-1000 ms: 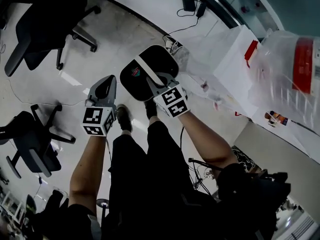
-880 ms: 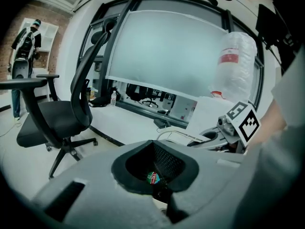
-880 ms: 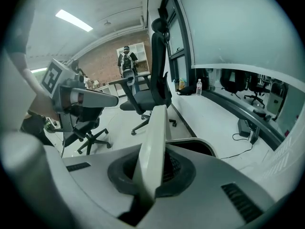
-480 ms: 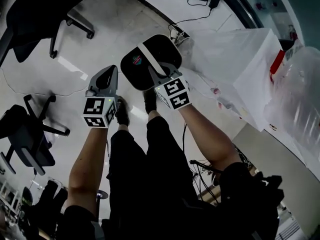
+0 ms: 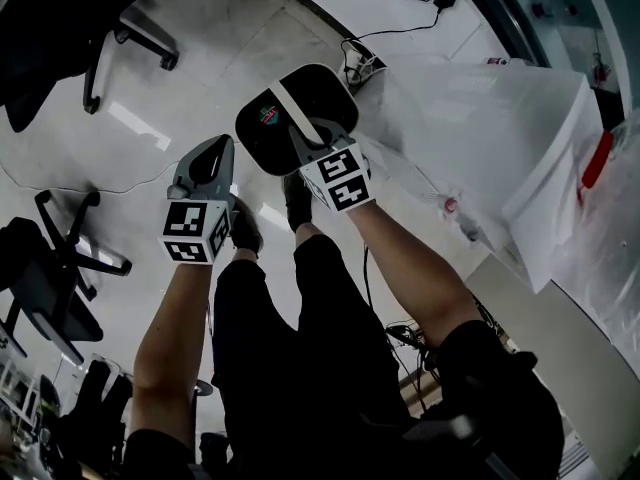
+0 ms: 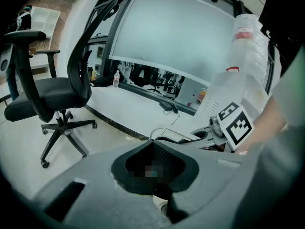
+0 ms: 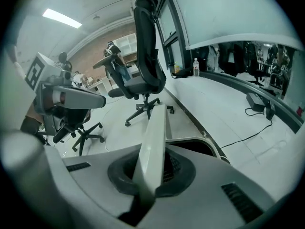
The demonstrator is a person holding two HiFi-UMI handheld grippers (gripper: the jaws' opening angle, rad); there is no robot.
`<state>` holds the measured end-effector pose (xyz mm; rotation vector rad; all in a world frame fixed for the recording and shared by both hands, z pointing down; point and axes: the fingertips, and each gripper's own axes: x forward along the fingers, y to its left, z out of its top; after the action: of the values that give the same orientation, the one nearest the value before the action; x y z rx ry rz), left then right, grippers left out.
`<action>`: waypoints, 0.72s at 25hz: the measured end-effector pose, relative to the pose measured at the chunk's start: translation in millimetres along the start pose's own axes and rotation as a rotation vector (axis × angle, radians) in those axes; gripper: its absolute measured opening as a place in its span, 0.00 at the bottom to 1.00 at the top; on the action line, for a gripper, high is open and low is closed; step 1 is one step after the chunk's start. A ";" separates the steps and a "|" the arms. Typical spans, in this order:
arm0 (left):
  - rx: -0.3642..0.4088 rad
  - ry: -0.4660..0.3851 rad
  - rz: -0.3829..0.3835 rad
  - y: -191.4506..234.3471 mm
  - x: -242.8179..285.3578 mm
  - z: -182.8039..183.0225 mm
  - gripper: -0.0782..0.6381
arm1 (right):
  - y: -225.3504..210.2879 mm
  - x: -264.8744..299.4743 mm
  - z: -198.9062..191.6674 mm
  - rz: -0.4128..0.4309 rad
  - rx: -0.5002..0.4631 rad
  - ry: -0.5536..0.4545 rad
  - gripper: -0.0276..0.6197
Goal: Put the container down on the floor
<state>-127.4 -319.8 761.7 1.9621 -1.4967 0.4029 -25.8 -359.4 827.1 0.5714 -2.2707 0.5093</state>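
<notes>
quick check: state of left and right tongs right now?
Left tongs: shut, nothing in them.
Right tongs: shut on the white handle of the container.

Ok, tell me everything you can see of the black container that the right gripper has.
The container is a black rounded-square tub, plastic by its look, with a small coloured logo and a pale strap handle arching across its top. It is tilted. The right gripper is shut on that handle, and nothing else visibly touches it. Whether it has reached the floor cannot be told.
</notes>
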 end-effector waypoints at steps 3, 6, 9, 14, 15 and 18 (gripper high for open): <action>0.002 -0.005 0.007 7.2 11.8 -12.2 0.12 | -5.4 21.8 -12.3 0.006 -0.003 0.012 0.05; 0.003 0.000 -0.004 8.0 30.5 -25.7 0.12 | -15.8 40.1 -23.3 -0.001 -0.003 0.016 0.05; -0.043 0.003 -0.012 10.8 44.9 -37.1 0.12 | -21.6 59.2 -36.1 -0.002 -0.007 0.037 0.05; -0.057 0.016 -0.011 17.2 66.5 -56.9 0.12 | -32.3 88.0 -57.5 -0.003 -0.026 0.067 0.05; -0.055 0.019 -0.010 18.9 69.8 -60.5 0.12 | -33.9 93.1 -61.7 -0.004 -0.029 0.075 0.06; -0.051 0.029 0.002 26.6 76.9 -70.5 0.12 | -38.2 107.3 -71.6 -0.004 -0.028 0.090 0.06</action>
<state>-119.6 -336.2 867.8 1.9073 -1.4769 0.3887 -33.9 -380.8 959.7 0.5288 -2.1874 0.4907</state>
